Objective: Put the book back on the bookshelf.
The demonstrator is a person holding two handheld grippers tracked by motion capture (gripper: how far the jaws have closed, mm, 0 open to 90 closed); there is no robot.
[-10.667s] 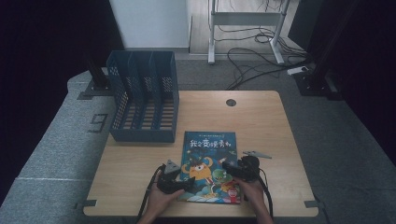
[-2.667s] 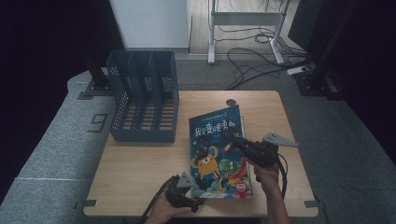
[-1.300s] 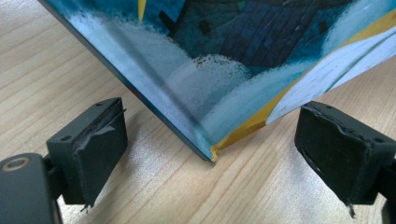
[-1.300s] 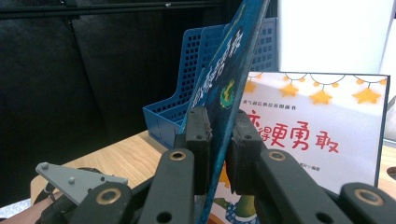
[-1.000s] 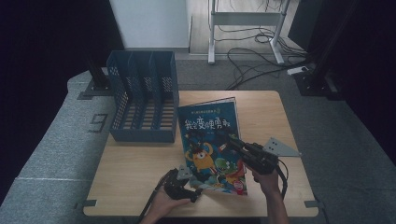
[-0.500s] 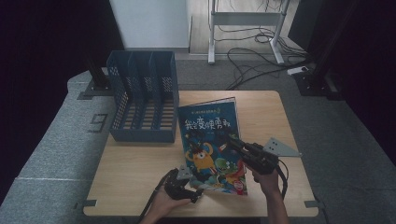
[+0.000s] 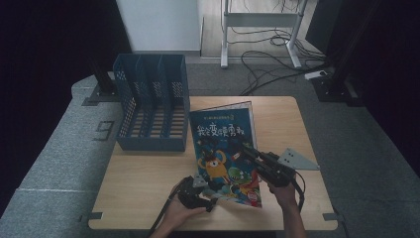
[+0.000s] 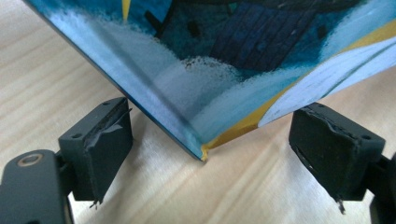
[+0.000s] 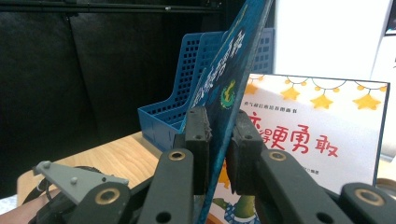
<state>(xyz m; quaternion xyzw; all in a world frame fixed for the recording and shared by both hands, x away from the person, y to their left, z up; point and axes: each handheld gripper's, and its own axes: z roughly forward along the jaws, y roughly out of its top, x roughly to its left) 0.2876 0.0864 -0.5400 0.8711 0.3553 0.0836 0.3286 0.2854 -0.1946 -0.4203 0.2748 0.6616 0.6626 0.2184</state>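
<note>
A picture book with a dark blue cover stands tilted on the table, its top edge leaning toward the file rack. My right gripper is shut on the book's right side; in the right gripper view the pads pinch the front cover, and a white page with red characters shows behind it. My left gripper is open at the book's lower left corner. In the left gripper view that corner sits between the wide-apart jaws of my left gripper, just at the tabletop.
A blue file rack with several slots stands at the table's back left, right beside the book's top edge. The wooden table has bare room in front of the rack. Cables and a desk frame lie on the floor beyond.
The book lay flat early on; the right gripper has since raised it to stand tilted. Over the last second the book and both hands have hardly moved.
</note>
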